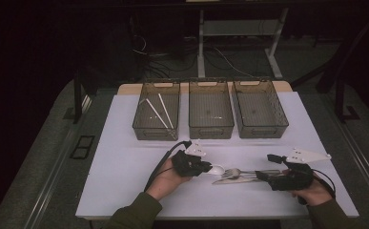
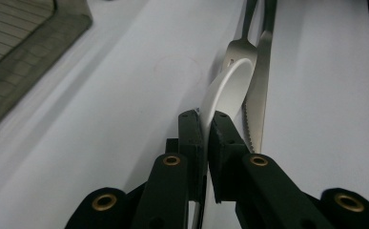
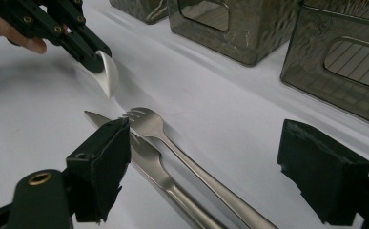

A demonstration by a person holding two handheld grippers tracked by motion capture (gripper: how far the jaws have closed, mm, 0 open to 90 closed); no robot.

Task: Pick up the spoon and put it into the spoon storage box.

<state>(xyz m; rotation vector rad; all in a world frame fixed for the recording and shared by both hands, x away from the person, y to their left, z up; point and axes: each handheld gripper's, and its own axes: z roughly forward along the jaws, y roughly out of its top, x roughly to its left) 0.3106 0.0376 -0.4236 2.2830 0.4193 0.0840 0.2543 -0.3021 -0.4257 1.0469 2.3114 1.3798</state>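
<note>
The white table (image 1: 125,143) is the biggest thing here, and at its far side three dark see-through bins stand in a row, close beside each other. The left bin (image 1: 156,110) has two thin white sticks (image 1: 159,113) lying inside it, while the middle bin (image 1: 210,109) and the right bin (image 1: 260,109) look bare from the high view. Nearer to the person, at the front part of the table, both hands come in from the bottom edge. The right gripper (image 1: 273,174) rests low at the right side, and its jaws stand wide apart; in the right gripper view the two black pads are far from each other, with the handles of the cutlery lying on the table between them and not pressed by them. The left gripper (image 1: 205,168) is at the centre of the front part, pointing to the right, and its jaws are clamped on a white plastic spoon (image 2: 227,90). The spoon is held on its edge, the bowl sticking out past the pads, and it hangs just beside the tips of the metal cutlery. A metal fork (image 3: 146,121) and a metal knife (image 3: 146,157) with a toothed edge lie side by side on the table between the two grippers.
</note>
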